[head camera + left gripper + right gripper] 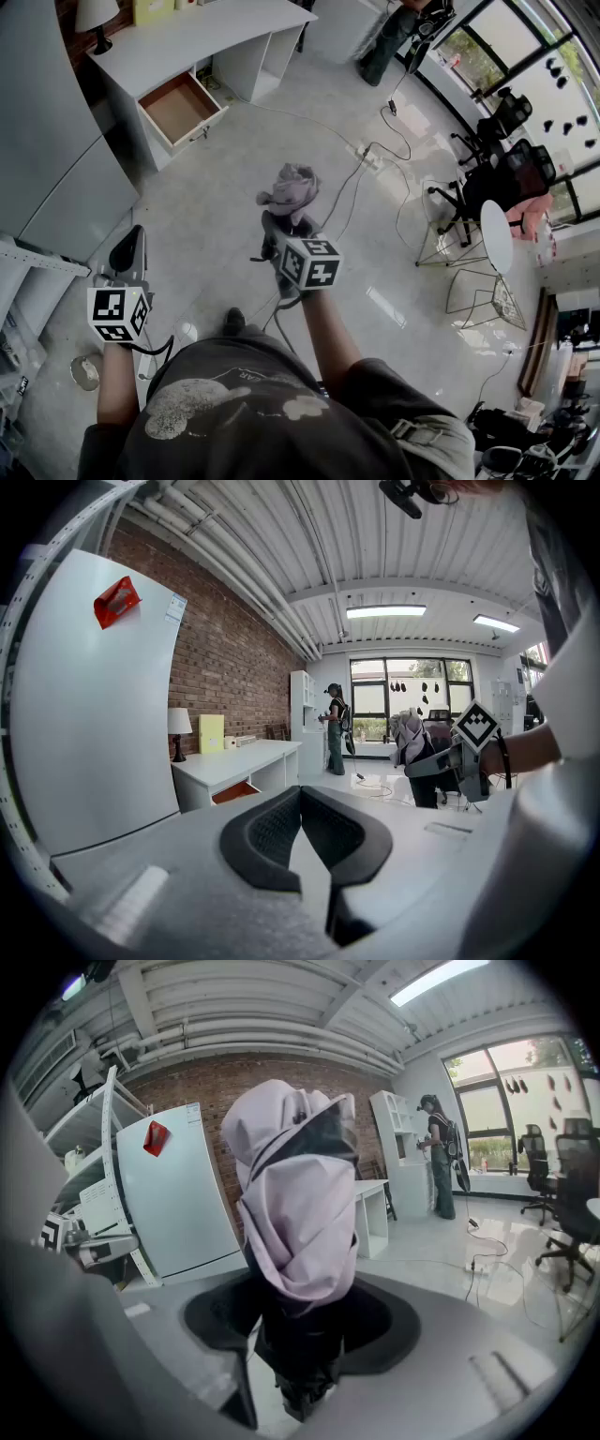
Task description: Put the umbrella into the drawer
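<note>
One left gripper (300,799), one right gripper (288,226) around one umbrella (292,190); one open drawer (178,107)

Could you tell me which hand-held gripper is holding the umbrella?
The right hand-held gripper: its jaws clamp the lilac umbrella, while the left hand-held gripper holds nothing.

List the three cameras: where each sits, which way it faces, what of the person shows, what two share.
Head view: on the person's head, facing steeply down at the floor; torso, forearms, left gripper, right gripper holding the umbrella.
Left gripper view: on that gripper, facing the windows; its shut jaws, the right forearm.
Right gripper view: on that gripper, facing the brick wall; its jaws gripping the umbrella.
Shared: head and left gripper views both show the open drawer.
</note>
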Demonstrator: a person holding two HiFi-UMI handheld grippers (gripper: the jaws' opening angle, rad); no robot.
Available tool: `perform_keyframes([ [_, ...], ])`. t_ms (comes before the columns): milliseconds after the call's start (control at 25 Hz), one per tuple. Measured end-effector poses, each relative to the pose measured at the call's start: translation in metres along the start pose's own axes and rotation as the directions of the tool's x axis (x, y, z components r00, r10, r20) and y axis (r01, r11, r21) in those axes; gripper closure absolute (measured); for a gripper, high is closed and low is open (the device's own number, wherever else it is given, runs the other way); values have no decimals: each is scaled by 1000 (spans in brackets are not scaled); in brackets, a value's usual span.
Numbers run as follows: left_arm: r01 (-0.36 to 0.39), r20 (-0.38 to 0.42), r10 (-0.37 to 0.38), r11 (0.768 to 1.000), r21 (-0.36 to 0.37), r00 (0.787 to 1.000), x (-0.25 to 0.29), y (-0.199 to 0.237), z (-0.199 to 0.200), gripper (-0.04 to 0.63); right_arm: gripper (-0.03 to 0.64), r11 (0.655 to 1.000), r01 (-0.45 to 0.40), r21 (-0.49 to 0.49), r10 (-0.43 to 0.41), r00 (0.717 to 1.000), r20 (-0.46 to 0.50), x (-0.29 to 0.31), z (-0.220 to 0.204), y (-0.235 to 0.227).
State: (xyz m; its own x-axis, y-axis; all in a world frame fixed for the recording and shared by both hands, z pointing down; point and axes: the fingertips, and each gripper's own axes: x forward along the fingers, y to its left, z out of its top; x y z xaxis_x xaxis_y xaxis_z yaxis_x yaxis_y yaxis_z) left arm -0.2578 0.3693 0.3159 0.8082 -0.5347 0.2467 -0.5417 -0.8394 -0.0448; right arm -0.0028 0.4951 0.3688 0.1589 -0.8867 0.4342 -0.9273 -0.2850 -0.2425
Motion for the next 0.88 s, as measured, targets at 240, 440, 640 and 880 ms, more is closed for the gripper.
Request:
perform_keyframes([
  [240,10,10,-10,999,45,1000,12,-10,13,584,382,999,-32,-13,32,999,-1,7,3,2],
  [440,-24,25,23,999,32,999,26,-18,21,584,382,997,-71,-24,71,997,12,15,13,-9],
  [640,-47,19,47,999,-2,999,32,-32,22,584,382,994,-113,-11,113,993,20,9,17,-22],
  [880,-31,16,30,998,47,999,50,-36,31,584,382,994,-112,18,111,993,39,13,22,-34],
])
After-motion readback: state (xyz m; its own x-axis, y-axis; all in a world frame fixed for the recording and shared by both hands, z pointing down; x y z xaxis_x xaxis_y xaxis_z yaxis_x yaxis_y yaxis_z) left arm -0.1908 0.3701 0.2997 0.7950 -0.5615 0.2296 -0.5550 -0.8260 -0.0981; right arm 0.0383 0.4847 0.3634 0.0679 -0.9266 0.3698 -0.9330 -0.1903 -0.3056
